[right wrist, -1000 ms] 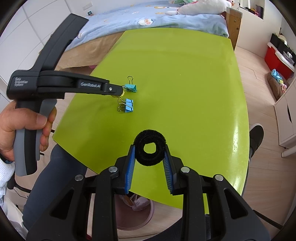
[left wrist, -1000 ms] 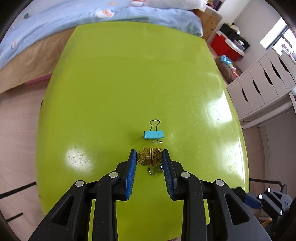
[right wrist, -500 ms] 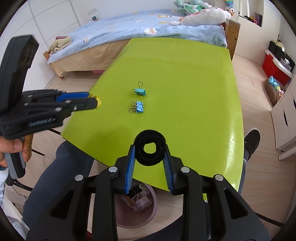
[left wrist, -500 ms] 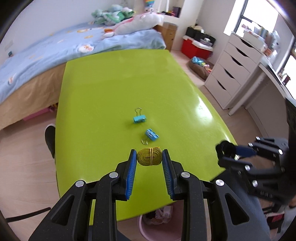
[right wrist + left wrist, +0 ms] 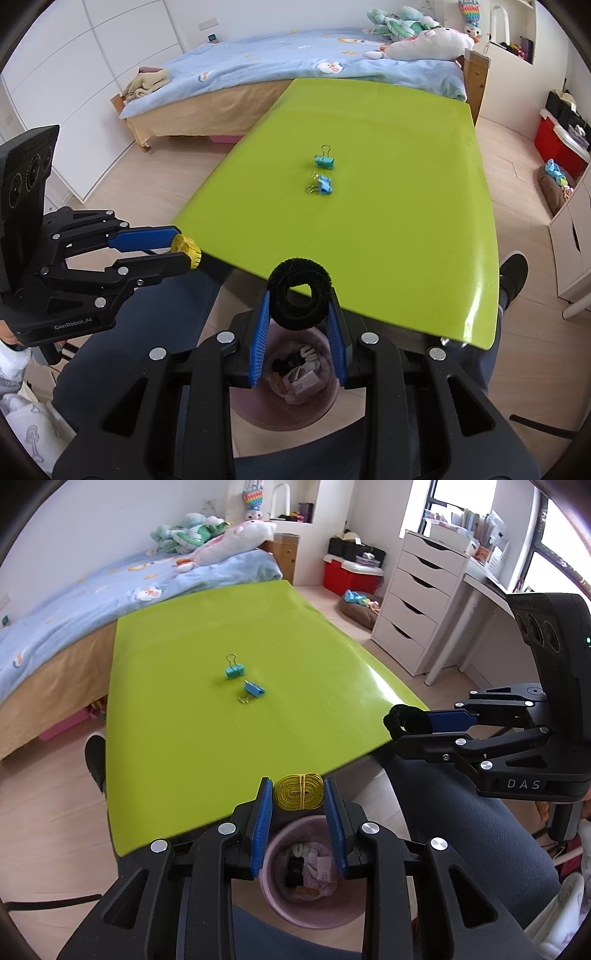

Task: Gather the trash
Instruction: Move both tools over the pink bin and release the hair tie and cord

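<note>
The bench (image 5: 177, 716) is lime green, with two light blue binder clips (image 5: 243, 681). Yellow band bundle (image 5: 298, 791), black fuzzy ring (image 5: 299, 293), pink bin (image 5: 273, 882); the gripper pads (image 5: 263, 823) are blue.

A bed (image 5: 295, 74) with blue bedding stands behind the green table (image 5: 184, 720), white drawers (image 5: 417, 602) by a window.

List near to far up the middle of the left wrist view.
Pink bin → yellow coil in the left gripper → green table → blue clip → teal clip → bed.
</note>
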`<state>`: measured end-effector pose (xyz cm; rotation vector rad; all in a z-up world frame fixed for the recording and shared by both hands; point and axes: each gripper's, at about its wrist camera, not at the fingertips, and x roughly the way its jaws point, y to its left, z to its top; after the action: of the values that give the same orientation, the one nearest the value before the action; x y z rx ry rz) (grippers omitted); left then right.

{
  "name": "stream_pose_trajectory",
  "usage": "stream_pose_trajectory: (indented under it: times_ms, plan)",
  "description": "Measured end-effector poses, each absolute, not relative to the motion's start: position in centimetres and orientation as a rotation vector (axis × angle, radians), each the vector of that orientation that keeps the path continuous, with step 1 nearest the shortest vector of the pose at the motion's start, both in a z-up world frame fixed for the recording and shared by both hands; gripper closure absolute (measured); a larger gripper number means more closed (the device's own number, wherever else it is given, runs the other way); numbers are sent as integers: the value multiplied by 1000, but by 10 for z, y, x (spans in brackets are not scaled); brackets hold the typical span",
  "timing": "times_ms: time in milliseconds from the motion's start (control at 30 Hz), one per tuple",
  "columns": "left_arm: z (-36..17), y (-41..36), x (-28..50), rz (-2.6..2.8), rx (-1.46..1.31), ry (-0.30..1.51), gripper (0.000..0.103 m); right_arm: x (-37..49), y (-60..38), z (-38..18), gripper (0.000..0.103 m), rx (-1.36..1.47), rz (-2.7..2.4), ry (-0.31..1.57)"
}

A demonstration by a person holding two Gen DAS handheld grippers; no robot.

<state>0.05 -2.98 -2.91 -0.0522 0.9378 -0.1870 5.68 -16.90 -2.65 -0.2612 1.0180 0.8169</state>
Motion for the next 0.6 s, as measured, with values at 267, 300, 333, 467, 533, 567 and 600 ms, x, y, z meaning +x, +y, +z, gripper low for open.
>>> stream_pose_trajectory:
  times_ms: [267, 300, 333, 467, 533, 567, 600]
  plan:
    - [-39, -40, -27, -221, -53, 954, 75, 29, -180, -35, 74, -255, 853, 1045]
    - [-40, -40, -30, -224, -55, 957, 75, 26, -181, -36, 74, -257, 856, 1050]
    - [-40, -40, -32, -226, -55, 957, 75, 23, -181, -38, 74, -261, 860, 1055]
    - [-41, -40, -42, -237, -63, 958, 75, 15, -180, -47, 74, -265, 883, 1082]
    - [-40, -39, -45, -239, -69, 957, 75, 13, -178, -51, 74, -265, 894, 1093]
    - [-40, -38, -46, -240, -71, 956, 75, 12, -178, -52, 74, -264, 899, 1095]
    - [-39, -37, -46, -239, -73, 955, 75, 11, -178, -53, 74, -264, 904, 1098]
